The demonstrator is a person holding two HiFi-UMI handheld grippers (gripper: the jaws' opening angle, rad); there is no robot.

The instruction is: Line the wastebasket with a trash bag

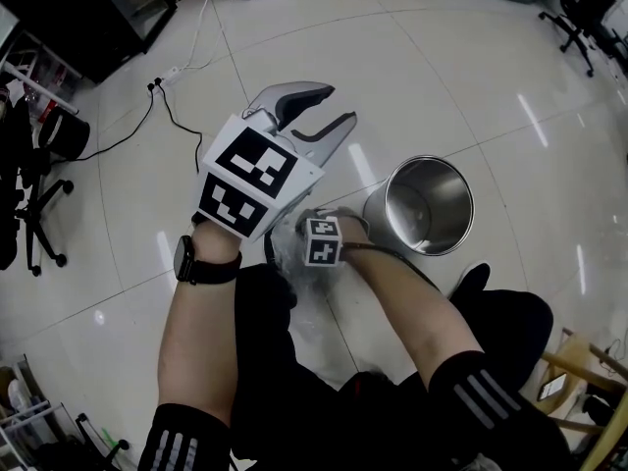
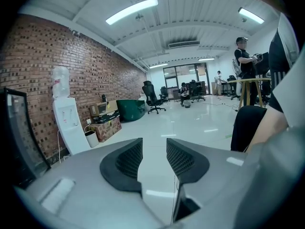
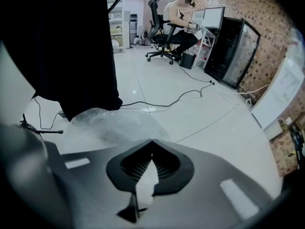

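Observation:
A round steel wastebasket point(image 1: 377, 207) stands open on the white tile floor, just right of my hands. A clear trash bag point(image 1: 294, 271) lies crumpled on the floor by my legs. My right gripper point(image 3: 151, 144) points down at the trash bag point(image 3: 112, 123); its jaws are shut, with thin film pinched at the tips. In the head view only its marker cube point(image 1: 322, 240) shows, left of the basket. My left gripper point(image 1: 336, 106) is held higher, open, with nothing between its fingers point(image 2: 128, 159).
A black cable point(image 1: 172, 116) runs across the floor at the far left, near an office chair point(image 1: 39, 199). A wooden stool point(image 1: 579, 371) stands at the lower right. A seated person point(image 3: 178, 13) works at a desk, and another person point(image 2: 245, 61) stands far off.

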